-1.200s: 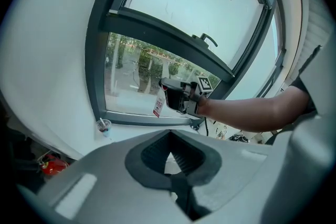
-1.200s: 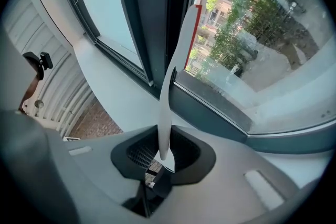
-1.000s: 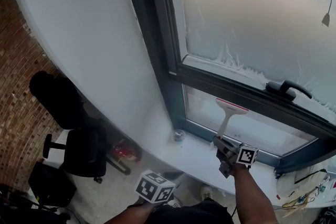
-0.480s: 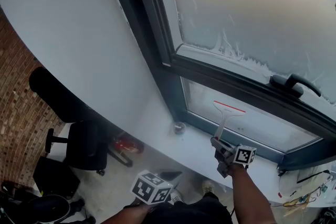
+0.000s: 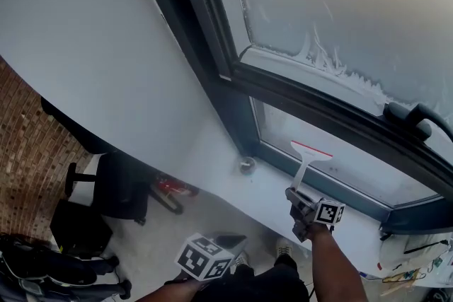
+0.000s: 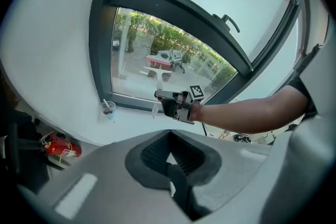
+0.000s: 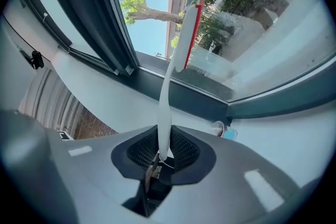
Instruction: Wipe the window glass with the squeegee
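A white squeegee (image 5: 308, 156) with a red blade strip stands upright by the lower window pane (image 5: 361, 167), its head near the glass just above the bottom frame. My right gripper (image 5: 300, 204) is shut on the bottom end of its handle, over the white sill. In the right gripper view the handle rises from the jaws (image 7: 160, 157) to the squeegee head (image 7: 185, 34). My left gripper (image 5: 206, 257) hangs low, away from the window, with jaws shut and nothing in them (image 6: 170, 162). The left gripper view shows the right gripper (image 6: 169, 105) from the side.
The upper pane (image 5: 340, 3) is frosted, with a dark handle (image 5: 416, 115) on the crossbar. A small cup (image 5: 246, 165) sits on the sill (image 5: 233, 187) left of the squeegee. Below are a black chair (image 5: 119, 187), a red fire extinguisher (image 5: 173, 187) and cluttered items at lower right (image 5: 414, 269).
The head view has swung, so the window sits further right and lower in the picture. The squeegee stays at the lower pane, its head slightly lower on the glass. The left gripper barely moved.
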Demonstrator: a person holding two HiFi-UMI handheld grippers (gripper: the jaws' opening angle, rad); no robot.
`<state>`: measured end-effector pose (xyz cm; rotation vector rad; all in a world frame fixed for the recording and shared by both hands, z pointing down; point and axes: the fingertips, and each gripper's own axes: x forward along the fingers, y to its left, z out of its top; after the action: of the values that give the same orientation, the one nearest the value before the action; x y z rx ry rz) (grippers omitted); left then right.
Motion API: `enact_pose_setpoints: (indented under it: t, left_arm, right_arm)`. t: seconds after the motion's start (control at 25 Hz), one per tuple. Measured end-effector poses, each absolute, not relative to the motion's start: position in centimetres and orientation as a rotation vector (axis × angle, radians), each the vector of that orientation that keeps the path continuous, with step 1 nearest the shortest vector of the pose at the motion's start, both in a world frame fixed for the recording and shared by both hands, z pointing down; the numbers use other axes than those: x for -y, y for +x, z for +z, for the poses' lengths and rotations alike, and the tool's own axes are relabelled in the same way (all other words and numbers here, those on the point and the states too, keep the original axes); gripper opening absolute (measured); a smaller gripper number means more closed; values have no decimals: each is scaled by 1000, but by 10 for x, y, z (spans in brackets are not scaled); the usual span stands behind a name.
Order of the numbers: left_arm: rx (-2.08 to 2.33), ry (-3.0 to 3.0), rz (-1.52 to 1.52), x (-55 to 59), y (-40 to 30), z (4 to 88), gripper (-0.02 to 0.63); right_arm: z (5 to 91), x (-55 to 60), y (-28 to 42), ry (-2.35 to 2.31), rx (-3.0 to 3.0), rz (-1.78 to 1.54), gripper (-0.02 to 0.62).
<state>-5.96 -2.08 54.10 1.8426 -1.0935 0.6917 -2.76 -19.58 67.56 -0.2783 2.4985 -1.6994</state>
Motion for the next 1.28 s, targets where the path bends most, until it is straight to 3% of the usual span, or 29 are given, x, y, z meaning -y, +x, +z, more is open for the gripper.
enact_pose_setpoints:
  t: [0.36, 1.28]
  left_arm:
    - [1105, 1790, 696, 32, -65, 552, 0]
    - [1058, 1697, 716, 28, -62, 585, 0]
  right_arm:
    - [735, 196, -27, -374, -2339, -1931, 83]
    - [831, 197, -39, -389, -2327, -2037, 83]
